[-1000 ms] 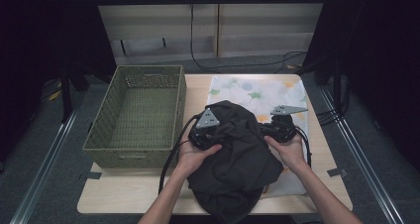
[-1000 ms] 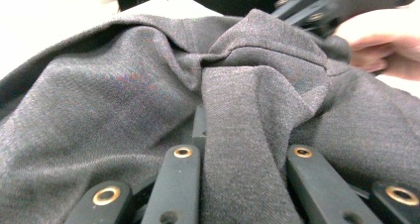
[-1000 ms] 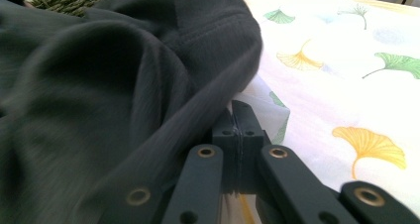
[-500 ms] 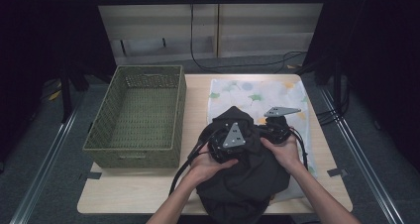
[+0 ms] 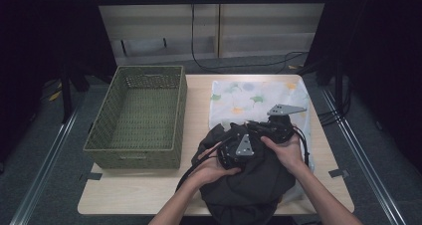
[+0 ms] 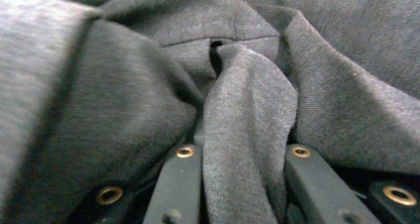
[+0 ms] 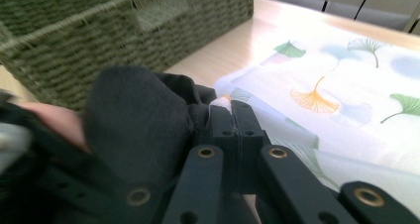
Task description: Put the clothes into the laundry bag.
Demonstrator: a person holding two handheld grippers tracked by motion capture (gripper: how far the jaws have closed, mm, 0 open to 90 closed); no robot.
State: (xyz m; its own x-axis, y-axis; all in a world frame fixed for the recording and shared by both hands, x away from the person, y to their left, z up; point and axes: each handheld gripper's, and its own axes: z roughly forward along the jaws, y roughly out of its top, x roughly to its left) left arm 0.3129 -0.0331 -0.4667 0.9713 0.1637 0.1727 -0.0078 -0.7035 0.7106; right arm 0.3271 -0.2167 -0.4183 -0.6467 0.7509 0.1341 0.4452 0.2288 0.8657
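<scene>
A dark grey garment [image 5: 249, 185] lies bunched at the table's front right, partly over a white leaf-print cloth [image 5: 259, 93]. My left gripper [image 5: 242, 144] sits on top of it, close to my right gripper [image 5: 271, 128]. In the left gripper view the left gripper [image 6: 242, 157] is shut on a raised fold of the grey garment [image 6: 247, 110]. In the right gripper view the right gripper [image 7: 232, 116] has its fingertips pressed together, shut on an edge of the garment [image 7: 138, 120], which bulges out at the left of the tips above the leaf-print cloth [image 7: 346, 85].
A green woven basket [image 5: 133, 158] stands on the left half of the wooden table [image 5: 139, 190], its near wall [image 7: 99, 35] close behind the right gripper. Both forearms come in over the front edge. Cables trail on the floor behind the table.
My left gripper has moved right and down with its fold of garment, from the garment's left side to just beside the right gripper. The right gripper has stayed put.
</scene>
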